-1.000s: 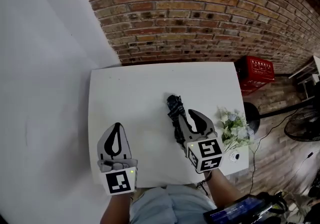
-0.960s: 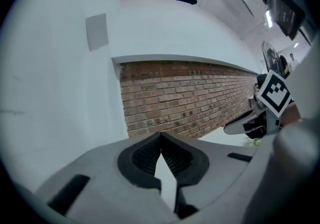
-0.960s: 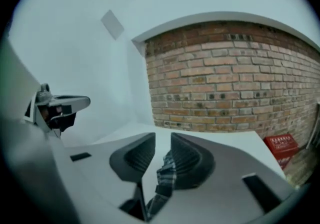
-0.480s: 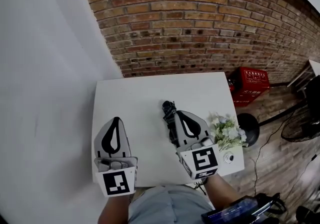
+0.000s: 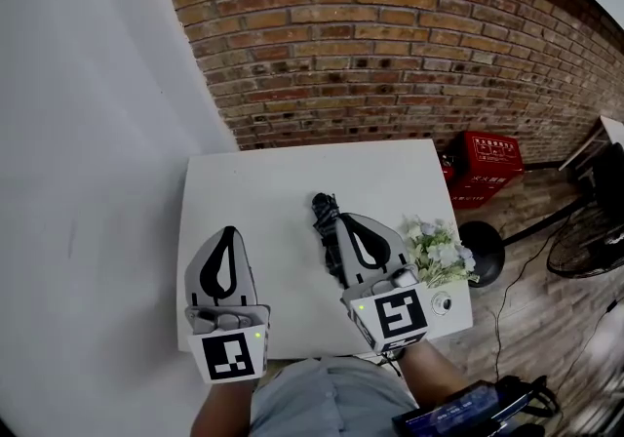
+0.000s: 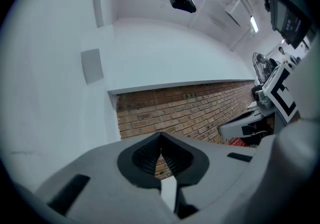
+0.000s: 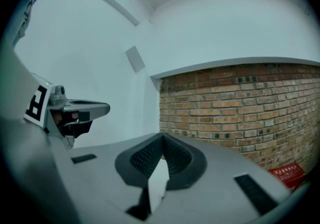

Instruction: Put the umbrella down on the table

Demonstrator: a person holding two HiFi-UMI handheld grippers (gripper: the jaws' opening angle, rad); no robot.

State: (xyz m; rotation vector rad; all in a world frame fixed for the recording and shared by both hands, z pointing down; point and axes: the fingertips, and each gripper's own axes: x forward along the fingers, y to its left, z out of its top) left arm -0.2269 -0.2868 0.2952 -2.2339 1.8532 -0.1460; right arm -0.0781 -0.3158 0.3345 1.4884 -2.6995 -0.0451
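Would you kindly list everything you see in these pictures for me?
table: one, white, against the brick wall
umbrella: one, dark, folded, lying on the table
flowers: one bunch, white and green, table's right edge
crate: one, red, floor beside the table
fan: one, dark, floor at far right
left gripper: one, grey, shut, empty, over the table
right gripper: one, grey, shut, empty, over the umbrella

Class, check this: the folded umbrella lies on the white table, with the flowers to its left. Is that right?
No: the flowers lie to the right of the umbrella, as the head view shows. It does lie on the white table.
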